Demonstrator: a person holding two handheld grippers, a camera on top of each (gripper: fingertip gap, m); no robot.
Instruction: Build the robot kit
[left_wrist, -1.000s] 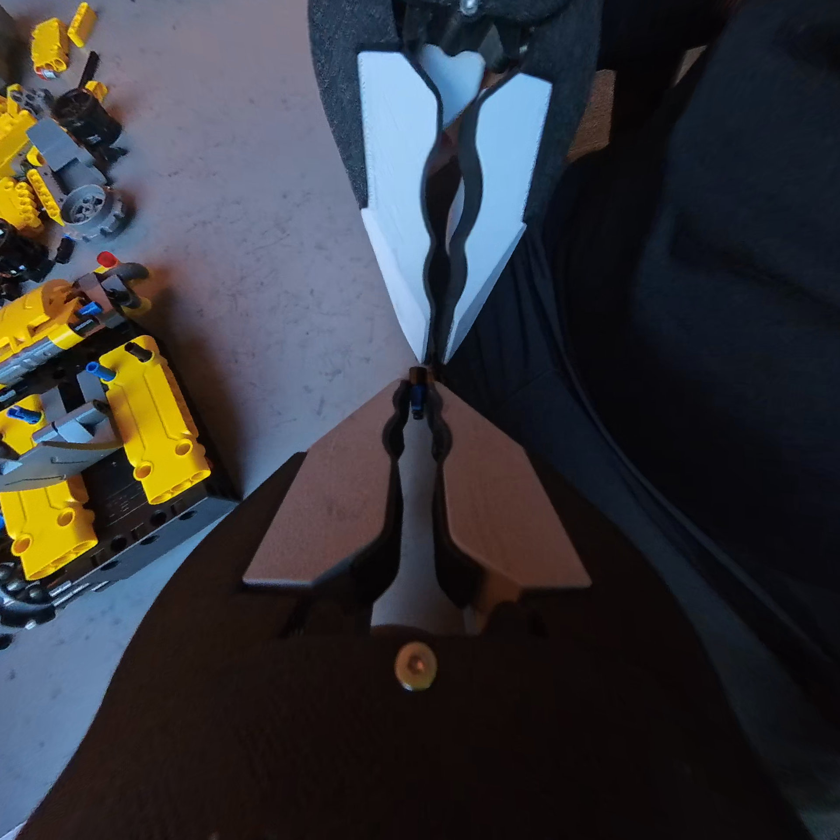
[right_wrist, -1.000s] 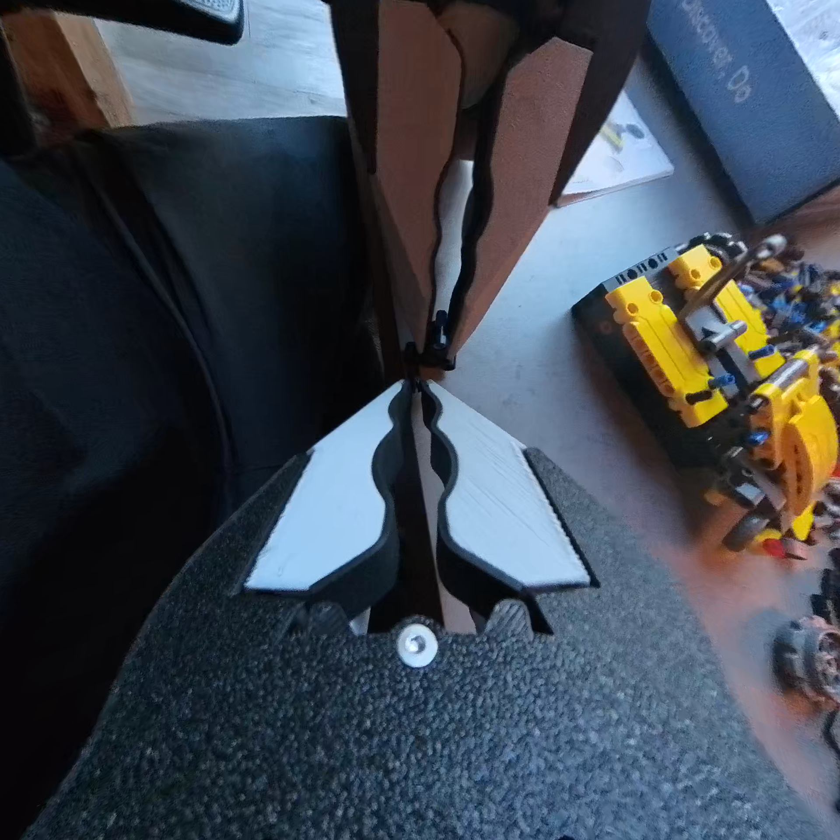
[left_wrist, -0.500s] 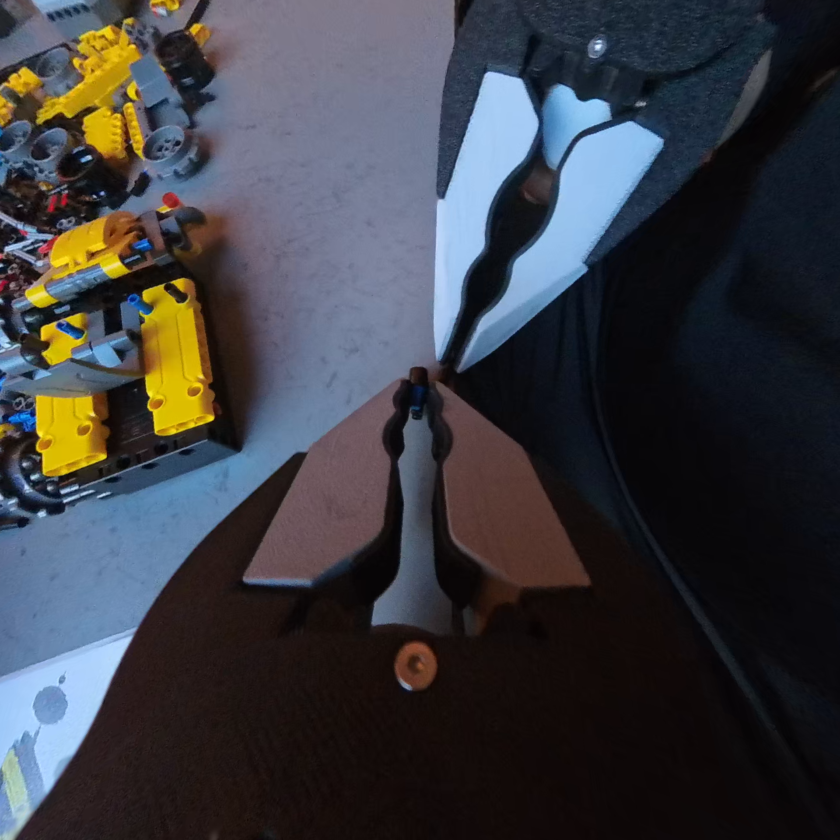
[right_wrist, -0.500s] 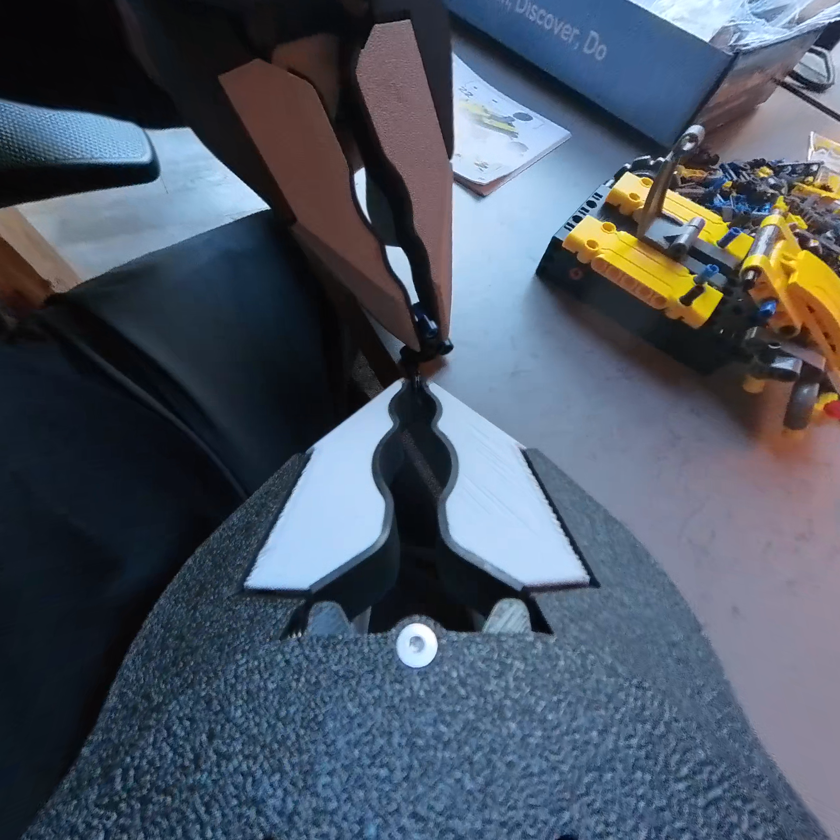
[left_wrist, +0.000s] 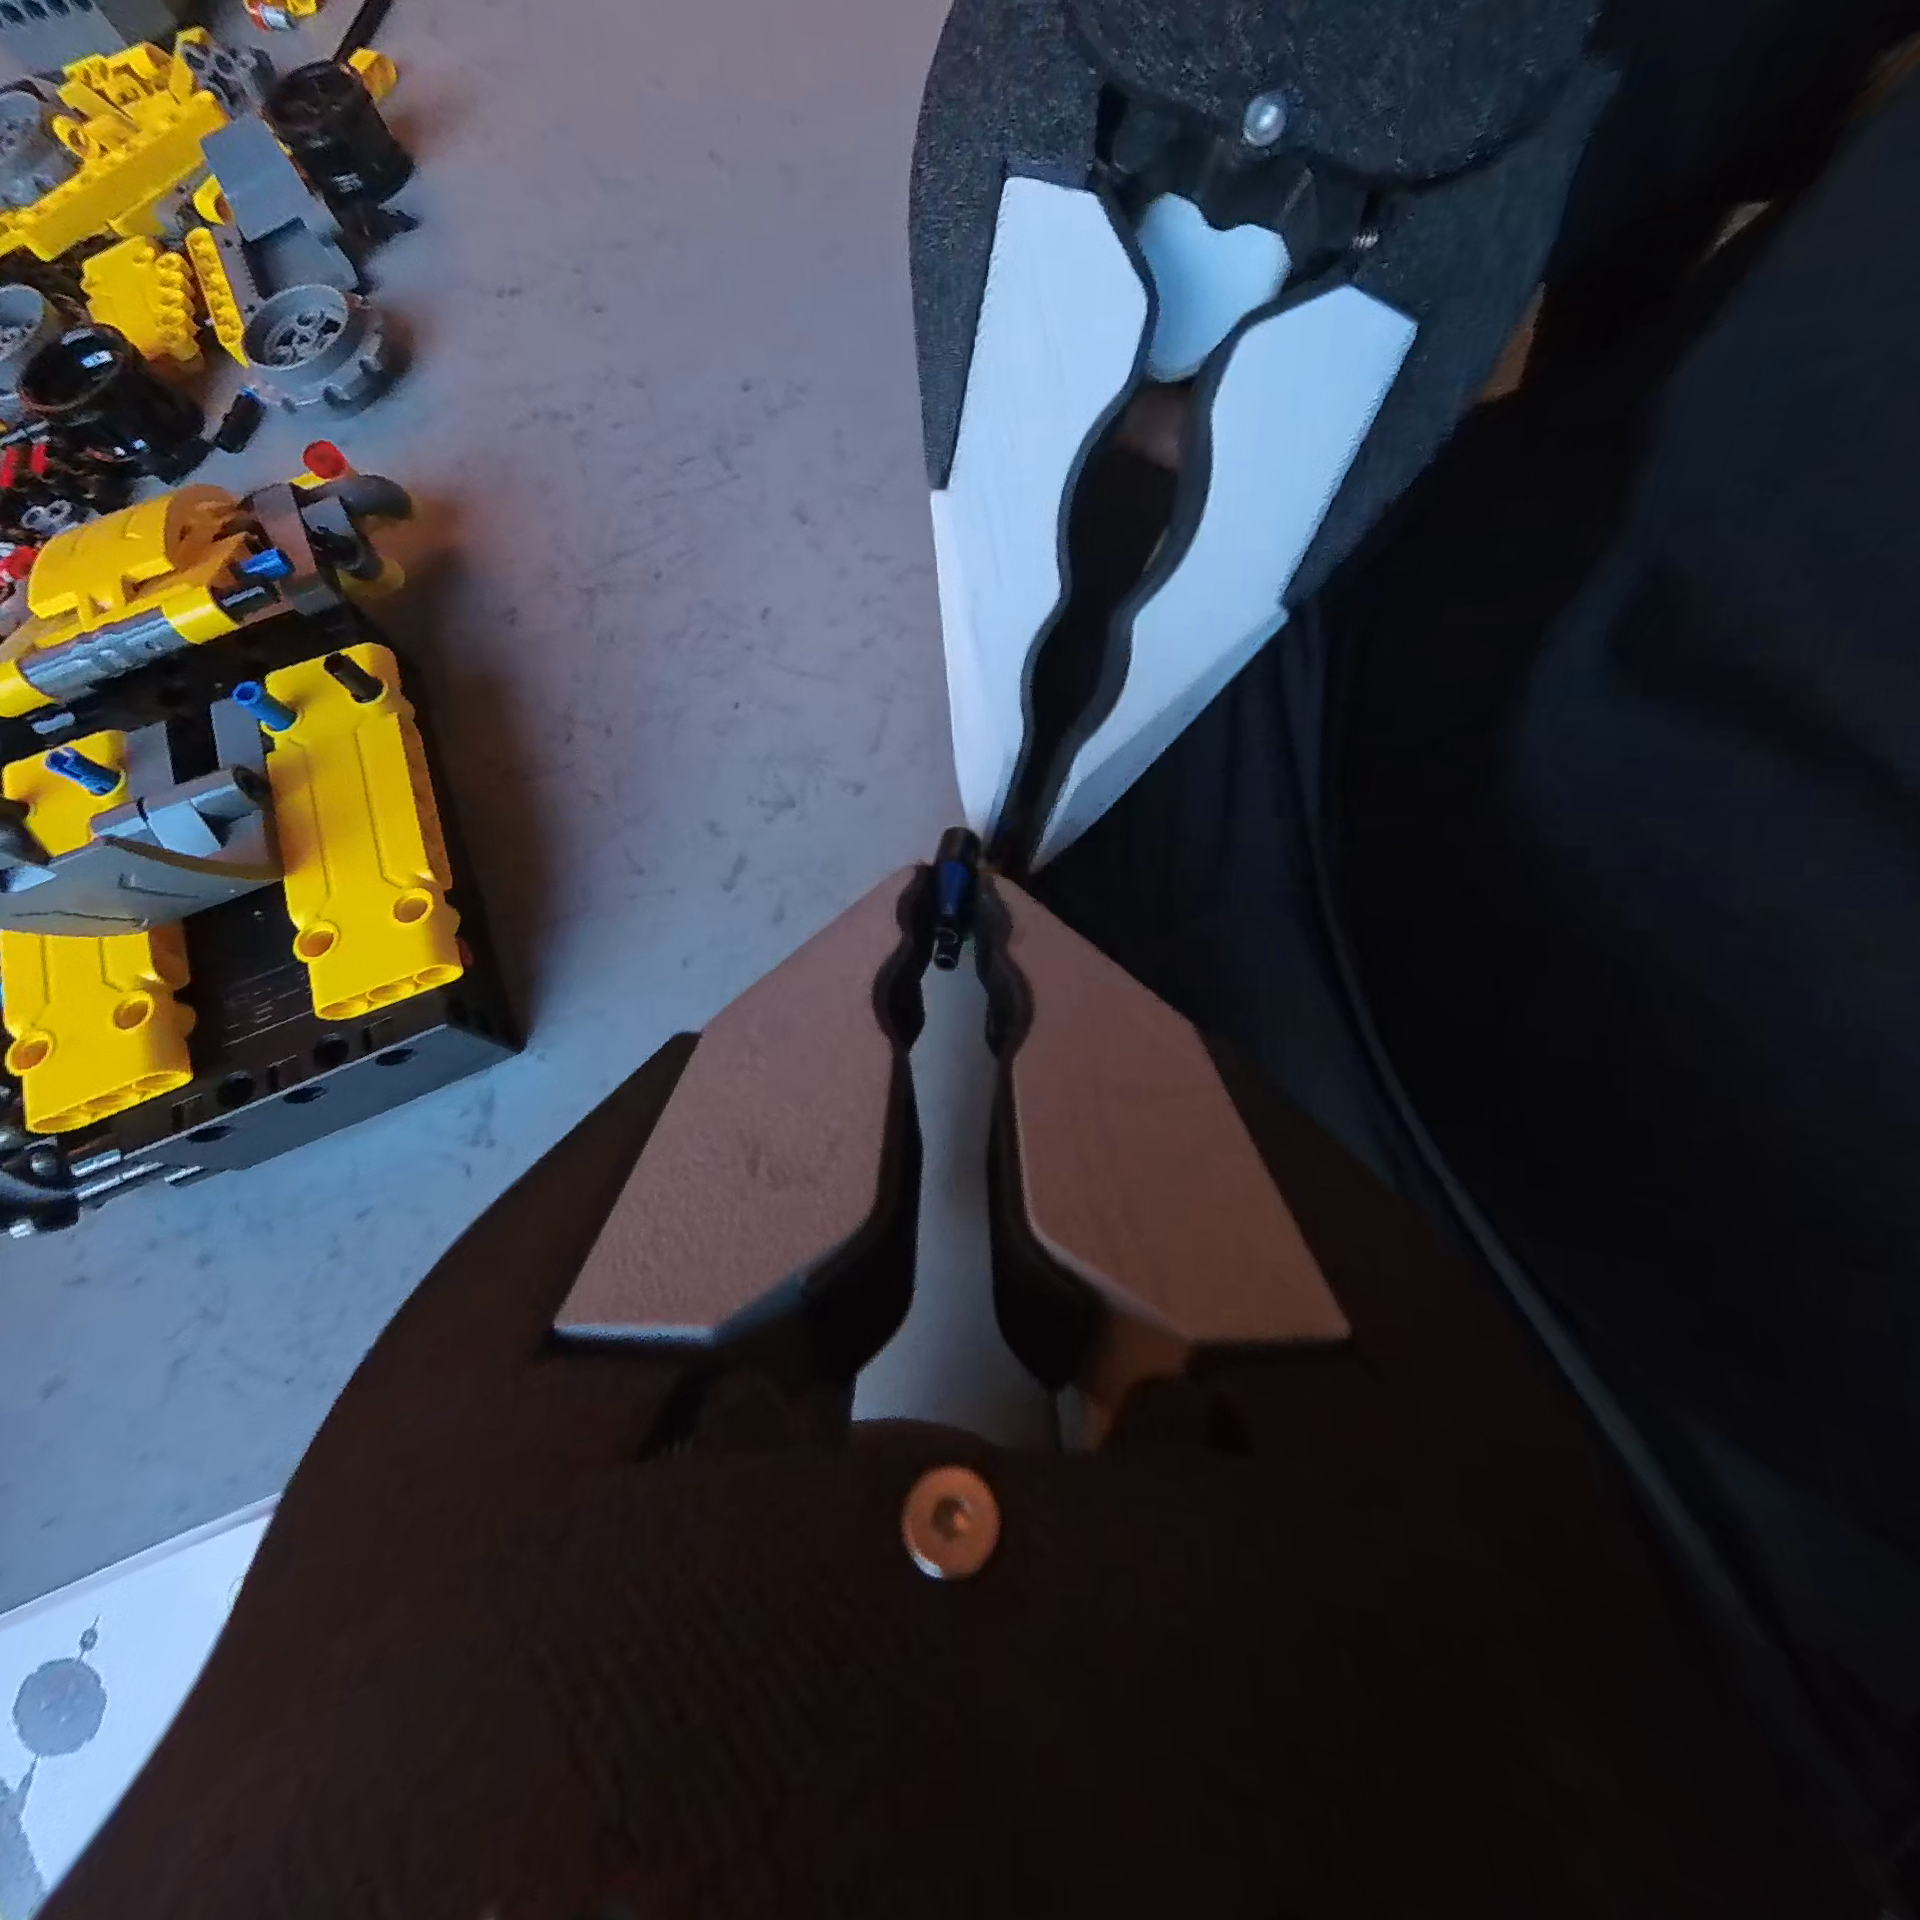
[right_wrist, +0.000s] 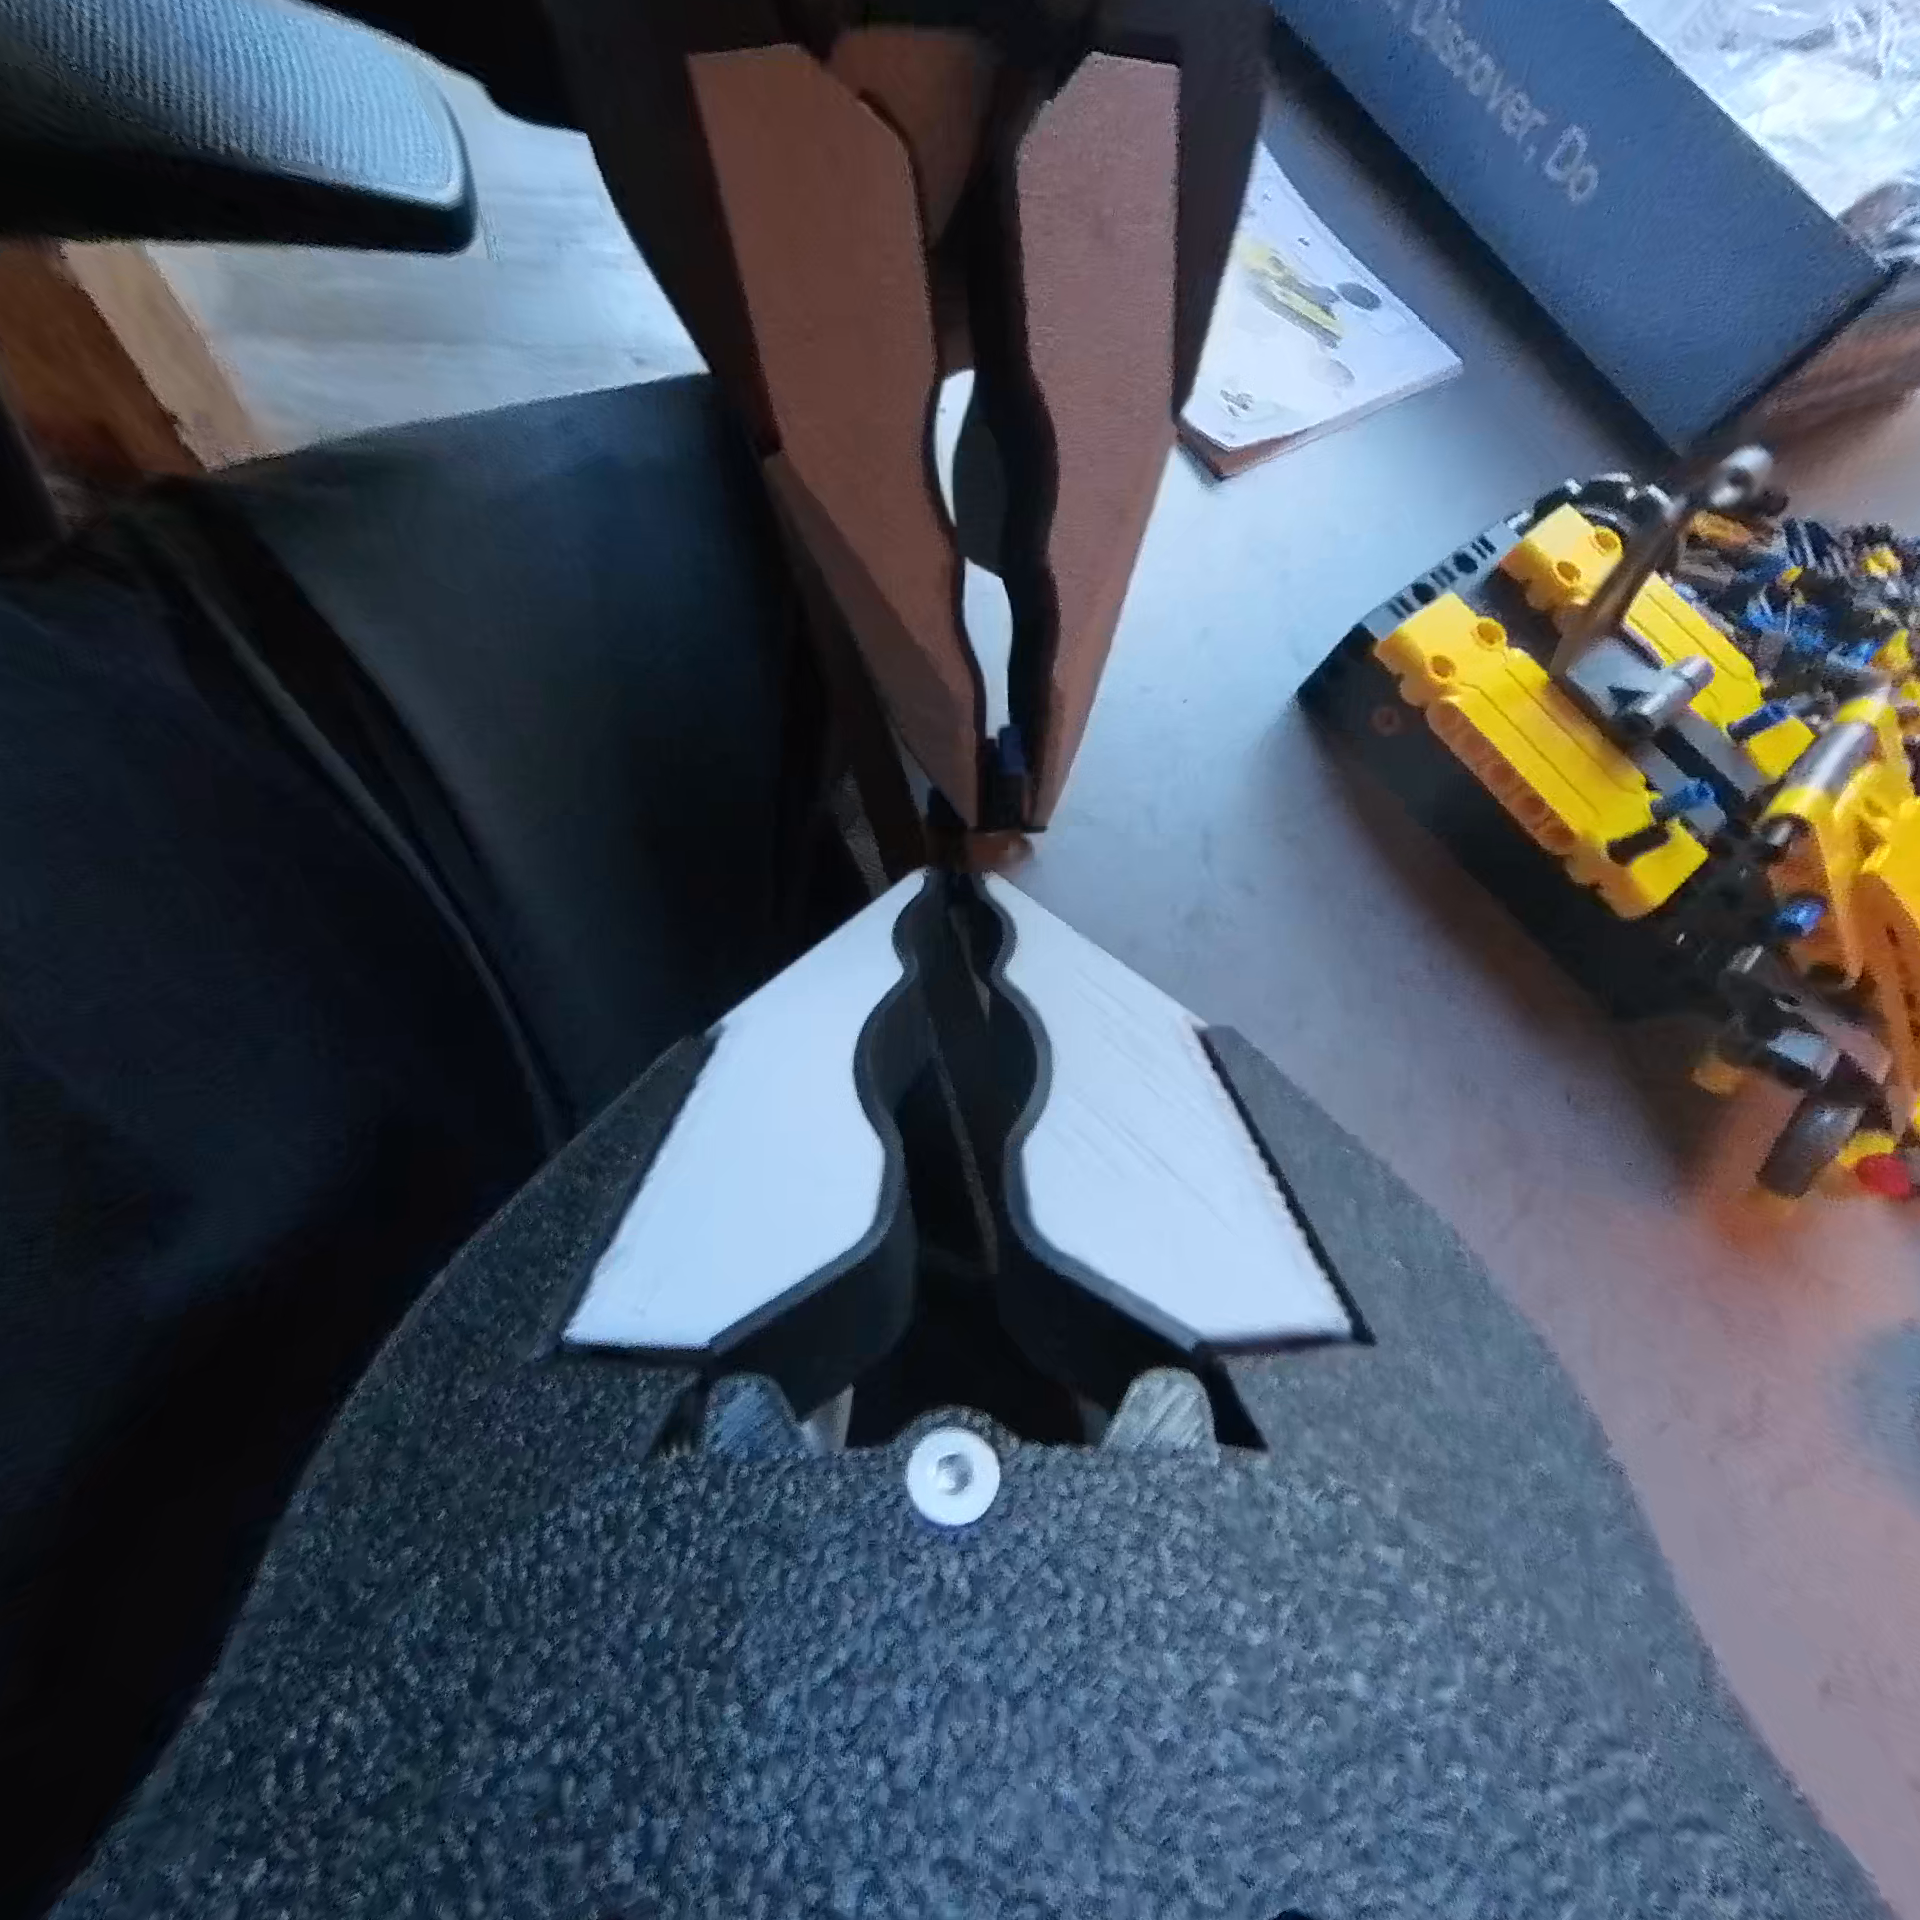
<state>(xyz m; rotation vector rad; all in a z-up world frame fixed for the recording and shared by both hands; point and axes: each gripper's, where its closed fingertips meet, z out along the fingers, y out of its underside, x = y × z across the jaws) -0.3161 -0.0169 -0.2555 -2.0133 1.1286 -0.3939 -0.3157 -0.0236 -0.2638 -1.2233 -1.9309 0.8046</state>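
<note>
My left gripper (left_wrist: 956, 878), with brown fingers, is shut on a small blue and black pin (left_wrist: 948, 909) at its very tips. My right gripper (right_wrist: 951, 883), with white fingers, is shut, and its tips meet the left gripper's tips at the pin's end. I cannot tell if the right tips grip the pin. In the left wrist view the right gripper (left_wrist: 1013, 847) comes down from the top. In the right wrist view the left gripper (right_wrist: 1003, 810) comes down from the top with the pin (right_wrist: 1006, 764). Both hover over the near edge of a grey table (left_wrist: 675, 520).
A yellow and black brick model (left_wrist: 260, 883) sits on the table; it also shows in the right wrist view (right_wrist: 1610, 748). Loose bricks and wheels (left_wrist: 208, 239) lie behind it. A booklet (right_wrist: 1309, 343) and a dark blue box (right_wrist: 1558, 208) lie beyond. A person's dark clothing (left_wrist: 1610, 935) and a chair armrest (right_wrist: 229, 135) border the edge. The tips of both grippers are at nearly the same place.
Both grippers have stayed tip to tip with the pin in the left one. They have tilted and shifted together, and the right gripper now leans in from the upper right.
</note>
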